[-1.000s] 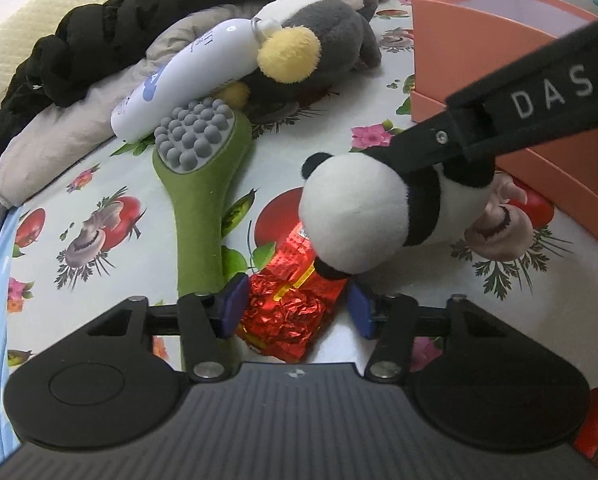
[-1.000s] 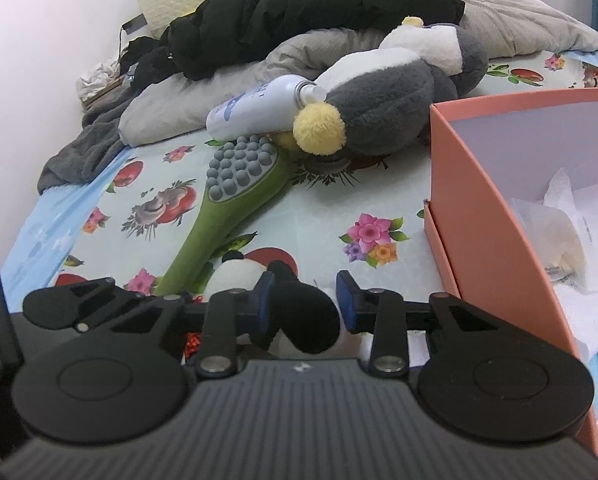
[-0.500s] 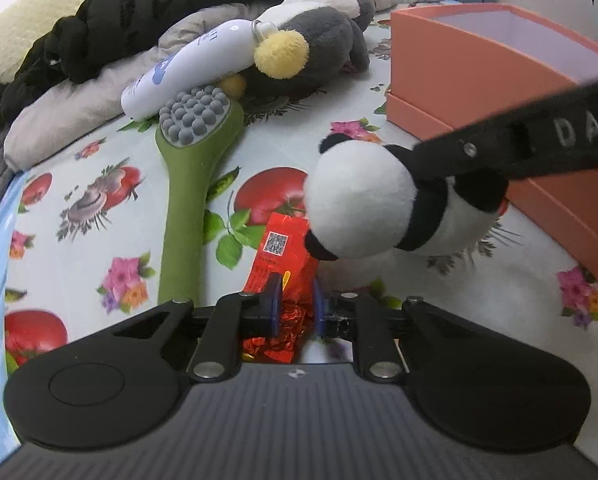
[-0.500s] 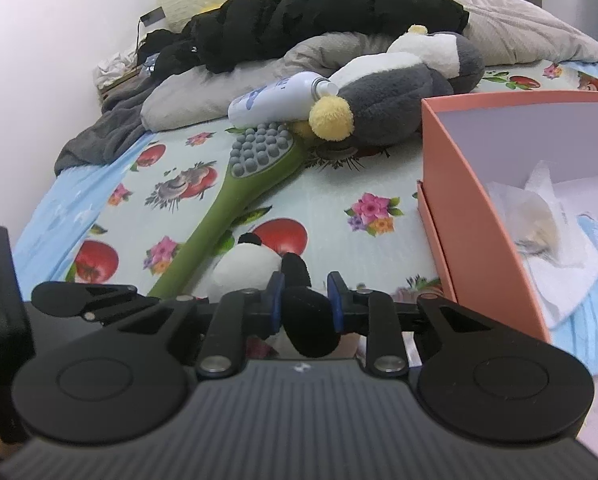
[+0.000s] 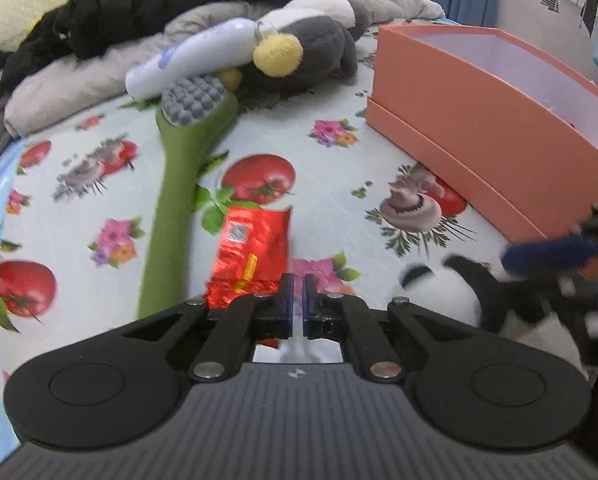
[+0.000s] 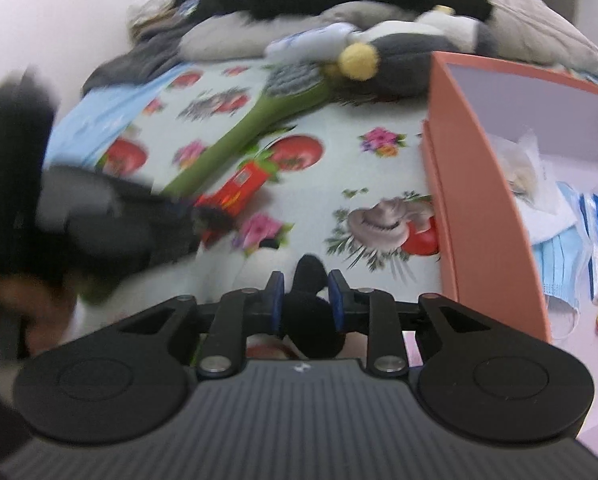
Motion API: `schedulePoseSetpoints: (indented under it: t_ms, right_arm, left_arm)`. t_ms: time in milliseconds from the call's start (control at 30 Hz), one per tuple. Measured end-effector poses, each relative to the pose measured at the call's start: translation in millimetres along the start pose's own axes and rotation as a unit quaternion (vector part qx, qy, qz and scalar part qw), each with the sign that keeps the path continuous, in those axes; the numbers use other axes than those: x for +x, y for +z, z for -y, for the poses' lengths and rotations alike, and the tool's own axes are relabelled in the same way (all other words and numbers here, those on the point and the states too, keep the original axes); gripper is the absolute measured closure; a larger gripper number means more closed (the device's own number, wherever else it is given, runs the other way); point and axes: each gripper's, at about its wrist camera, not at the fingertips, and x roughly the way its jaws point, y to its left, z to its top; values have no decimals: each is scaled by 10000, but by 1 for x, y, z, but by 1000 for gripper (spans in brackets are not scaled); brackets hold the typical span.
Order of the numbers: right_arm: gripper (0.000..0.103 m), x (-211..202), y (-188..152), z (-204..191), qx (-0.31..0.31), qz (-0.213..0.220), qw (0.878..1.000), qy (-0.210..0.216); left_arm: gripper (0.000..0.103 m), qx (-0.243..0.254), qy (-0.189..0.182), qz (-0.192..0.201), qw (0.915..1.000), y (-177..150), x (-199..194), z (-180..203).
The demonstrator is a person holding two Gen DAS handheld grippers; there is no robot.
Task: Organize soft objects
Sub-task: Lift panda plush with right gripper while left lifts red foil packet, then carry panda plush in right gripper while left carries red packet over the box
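Observation:
A small panda plush (image 5: 447, 292) is held up off the bed by my right gripper (image 6: 306, 300), which is shut on its black limb (image 6: 309, 280). My left gripper (image 5: 297, 304) is shut, its jaws nearly touching; whether they pinch the edge of the red foil snack packet (image 5: 253, 252) I cannot tell. A large grey and white penguin plush (image 5: 311, 40) lies at the back of the bed. The orange box (image 5: 495, 120) stands to the right, open at the top.
A green massage brush (image 5: 183, 168) lies left of the packet, its head against a white bottle (image 5: 191, 60). Black and grey clothes (image 5: 159, 4) pile up behind. The box (image 6: 483, 208) holds tissue, blue face masks (image 6: 559, 264) and small packets.
My left gripper has closed from open to shut and pulled back. My right gripper has carried the panda back and to the right, toward the orange box.

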Motion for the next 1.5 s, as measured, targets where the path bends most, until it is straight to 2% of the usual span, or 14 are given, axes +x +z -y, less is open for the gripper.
schedulePoseSetpoints:
  t_ms: [33, 100, 167, 200, 233, 300, 400, 567, 700, 800, 933, 1033, 1167, 1500]
  right_arm:
    - [74, -2, -3, -3, -146, -33, 9999, 46]
    - [61, -3, -7, -6, -351, -62, 9993, 105]
    - [54, -3, -9, -9, -590, -87, 9982, 113]
    - [53, -3, -10, -11, -749, -80, 9971, 104]
    - [52, -4, -11, -12, -925, -75, 9956, 110]
    - [49, -2, -12, -17, -1353, -94, 9906, 175]
    - [49, 4, -15, -22, -1931, -98, 9809, 211]
    - [49, 21, -24, -30, -2702, -215, 9625, -70]
    - [50, 33, -30, -28, -2841, -240, 9583, -213]
    - [52, 38, -34, -27, -2795, -173, 9595, -292]
    - [53, 32, -30, -23, -2455, -67, 9686, -374]
    - [53, 26, -27, -13, -1963, 37, 9795, -443]
    - [53, 19, -25, 2, -1237, 134, 9913, -432]
    - [53, -4, -20, 12, -350, 349, 9985, -255]
  left_arm:
    - [98, 30, -18, -8, 10000, 2, -1, -2]
    - [96, 66, -107, -59, 9999, 6, 0, -7]
    - [82, 139, -63, -114, 9998, 10, 2, -11]
    - [67, 203, -31, -117, 9997, 11, 2, -12]
    - [59, 288, -14, -111, 9995, 13, 3, -13]
    - [54, 484, -148, -176, 9986, 15, 5, -14]
    - [41, 698, -141, -357, 9968, 16, 12, -13]
    - [39, 833, -63, -685, 9941, 14, 28, -15]
    - [38, 870, 43, -718, 9936, 15, 33, -15]
    - [38, 880, 243, -813, 9925, 18, 38, -15]
    - [38, 901, 290, -896, 9915, 18, 42, -16]
    - [43, 836, 320, -892, 9920, 18, 41, -17]
    - [43, 749, 344, -858, 9929, 17, 37, -17]
    - [43, -81, 276, -506, 9983, 7, 3, -13]
